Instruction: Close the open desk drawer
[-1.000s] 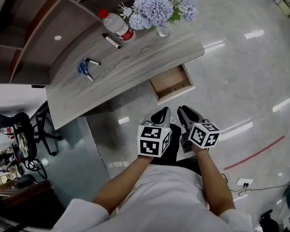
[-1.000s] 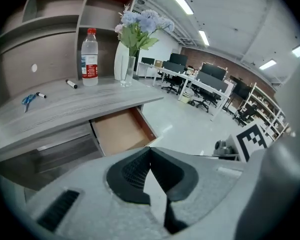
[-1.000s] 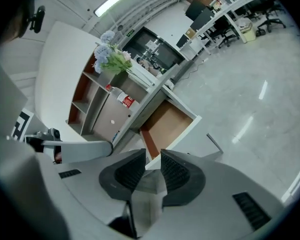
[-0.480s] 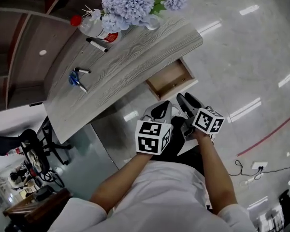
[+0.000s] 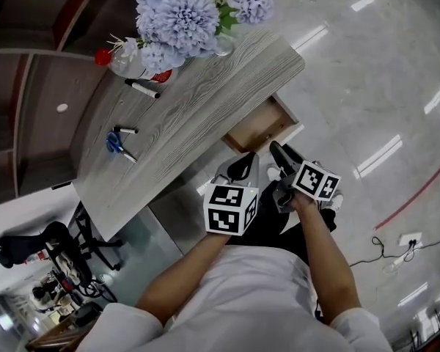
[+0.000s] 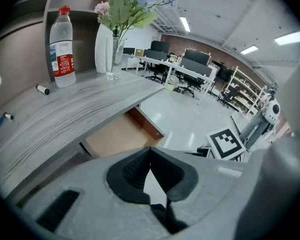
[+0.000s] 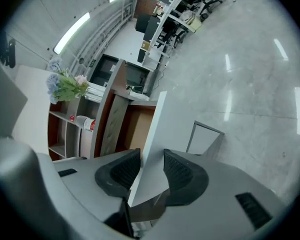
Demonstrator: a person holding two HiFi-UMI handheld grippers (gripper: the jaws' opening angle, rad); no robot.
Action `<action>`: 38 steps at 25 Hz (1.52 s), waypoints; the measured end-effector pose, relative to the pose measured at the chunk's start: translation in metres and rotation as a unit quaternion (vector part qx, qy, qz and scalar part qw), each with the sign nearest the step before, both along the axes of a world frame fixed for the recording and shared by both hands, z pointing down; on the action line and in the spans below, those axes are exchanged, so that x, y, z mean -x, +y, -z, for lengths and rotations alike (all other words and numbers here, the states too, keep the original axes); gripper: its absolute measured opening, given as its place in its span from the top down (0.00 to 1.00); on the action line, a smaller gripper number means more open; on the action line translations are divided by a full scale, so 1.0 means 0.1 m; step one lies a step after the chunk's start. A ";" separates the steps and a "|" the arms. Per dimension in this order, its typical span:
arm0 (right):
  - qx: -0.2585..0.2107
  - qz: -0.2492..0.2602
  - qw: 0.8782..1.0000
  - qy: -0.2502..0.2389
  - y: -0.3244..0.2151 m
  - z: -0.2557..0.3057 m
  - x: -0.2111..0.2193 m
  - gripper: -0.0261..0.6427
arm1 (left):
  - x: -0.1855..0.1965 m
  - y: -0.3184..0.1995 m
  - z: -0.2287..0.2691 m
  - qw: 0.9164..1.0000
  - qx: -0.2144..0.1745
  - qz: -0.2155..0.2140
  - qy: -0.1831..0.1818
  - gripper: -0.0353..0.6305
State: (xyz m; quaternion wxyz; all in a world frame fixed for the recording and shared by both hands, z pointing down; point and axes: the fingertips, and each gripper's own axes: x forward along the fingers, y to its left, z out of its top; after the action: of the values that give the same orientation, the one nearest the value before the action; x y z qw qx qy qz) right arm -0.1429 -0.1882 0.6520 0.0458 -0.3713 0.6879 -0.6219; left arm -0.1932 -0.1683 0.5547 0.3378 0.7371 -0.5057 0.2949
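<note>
The grey wood desk [image 5: 183, 116] has one shallow drawer [image 5: 258, 127] pulled out, with a brown inside and a white front. My left gripper [image 5: 242, 163] hovers just short of the drawer front. Its pads meet at the tip, shut on nothing, and the drawer [image 6: 120, 134] lies beyond them under the desk edge in the left gripper view. My right gripper [image 5: 282, 151] is at the drawer's near corner. Its jaws have just been opening and stand apart [image 7: 151, 159]. The white drawer front [image 7: 157, 129] shows in their gap, and the pads do not press on it.
On the desk stand a vase of blue flowers [image 5: 180, 13] and a water bottle [image 5: 128, 63], with two markers [image 5: 143, 88] and blue scissors [image 5: 117, 144]. An office chair [image 5: 66, 240] stands at the left. Polished floor with a red line [image 5: 414, 193] lies at the right.
Both grippers have moved forward and down toward the open drawer. The right one has rolled and now reaches the drawer front.
</note>
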 end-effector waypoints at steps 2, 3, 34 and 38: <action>0.004 -0.008 1.000 -0.009 0.01 0.03 0.00 0.77 | 0.02 -0.01 0.00 1.000 0.001 -0.002 0.002 0.94; 0.002 -0.010 1.000 -0.012 0.01 0.06 0.00 0.77 | 0.02 -0.02 0.01 1.000 0.002 -0.003 0.005 0.94; -0.076 0.025 0.994 -0.077 -0.35 0.60 0.35 0.76 | 0.09 -0.27 0.33 0.999 -0.049 -0.002 -0.007 0.94; -0.086 0.029 0.993 -0.074 -0.48 0.62 0.45 0.76 | 0.15 -0.30 0.37 0.998 -0.055 -0.001 -0.006 0.94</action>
State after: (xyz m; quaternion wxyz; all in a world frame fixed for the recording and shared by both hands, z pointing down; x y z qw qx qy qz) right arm -0.1874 -0.2360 0.5905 0.1100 -0.2990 0.7439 -0.5875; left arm -0.2077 -0.1984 0.5174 0.2933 0.7532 -0.5223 0.2719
